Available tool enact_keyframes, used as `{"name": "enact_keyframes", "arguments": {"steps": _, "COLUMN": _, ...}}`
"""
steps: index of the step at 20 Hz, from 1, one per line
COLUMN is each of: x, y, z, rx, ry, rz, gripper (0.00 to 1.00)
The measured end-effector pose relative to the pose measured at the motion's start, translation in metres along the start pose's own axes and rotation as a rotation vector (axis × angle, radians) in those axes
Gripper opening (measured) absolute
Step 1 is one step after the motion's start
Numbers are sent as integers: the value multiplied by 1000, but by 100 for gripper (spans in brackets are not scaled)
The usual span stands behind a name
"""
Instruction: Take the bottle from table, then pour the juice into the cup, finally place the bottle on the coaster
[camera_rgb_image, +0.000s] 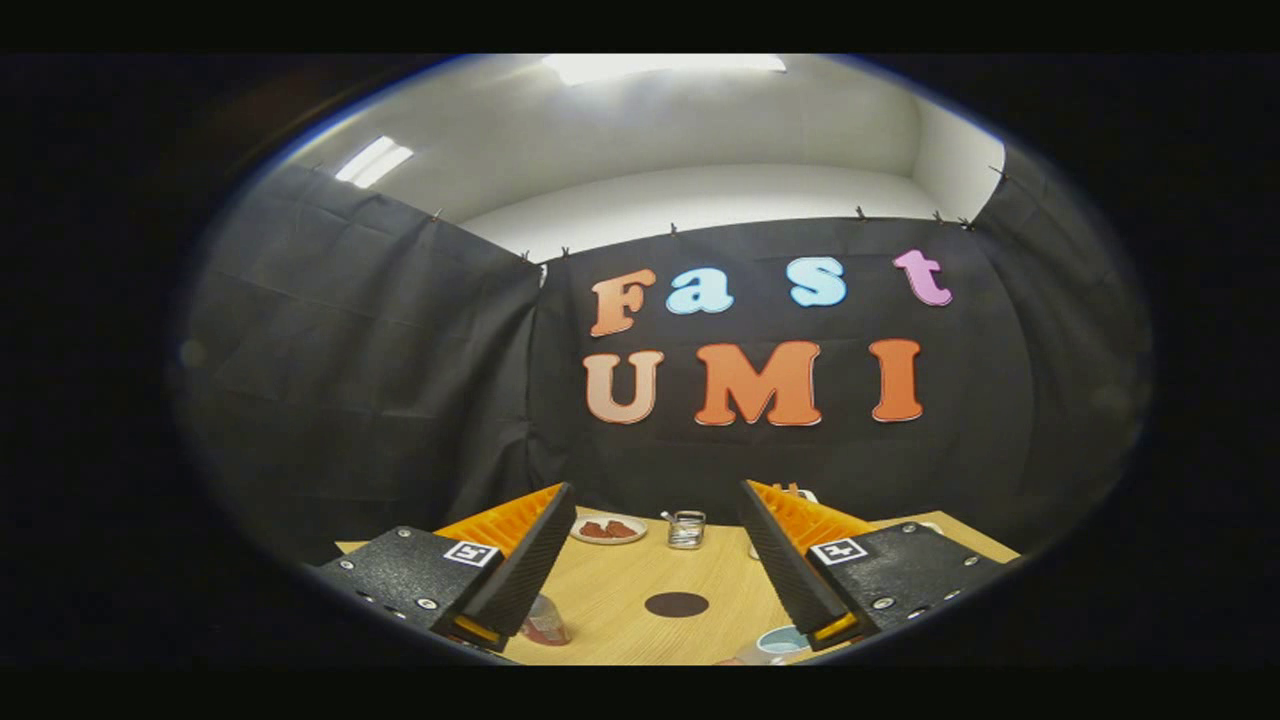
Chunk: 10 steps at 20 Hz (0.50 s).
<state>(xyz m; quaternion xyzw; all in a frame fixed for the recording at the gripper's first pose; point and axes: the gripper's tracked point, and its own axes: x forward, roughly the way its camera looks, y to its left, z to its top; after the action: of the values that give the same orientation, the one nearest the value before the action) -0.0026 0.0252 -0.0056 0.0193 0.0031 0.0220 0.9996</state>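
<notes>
Gripper (650, 560): held above the wooden table (620, 600), fingers spread wide, nothing between them.
Coaster (676, 604): dark round disc, flat on the table between the fingers.
Bottle (546, 622): near left, partly hidden under the left finger, reddish content; clear of both fingers.
Cup (782, 640): near right, by the right finger's tip, partly hidden.
Glass jar (686, 529): far, beyond the coaster.
Plate (608, 529): far left of the jar, holding reddish food.

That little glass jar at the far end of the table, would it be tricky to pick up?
Probably a bit. The glass jar looks clear and smooth, so likely slippery and breakable. It is squat, so unlikely to tip. Something pokes over its rim and might shift. The gripper hangs open, well short of it, above the table.
</notes>
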Motion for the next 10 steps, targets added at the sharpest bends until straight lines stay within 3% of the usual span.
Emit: {"name": "enact_keyframes", "arguments": {"steps": 10, "x": -7, "y": 47, "z": -39, "rx": 45, "ry": 51, "rz": 99, "gripper": 98}}
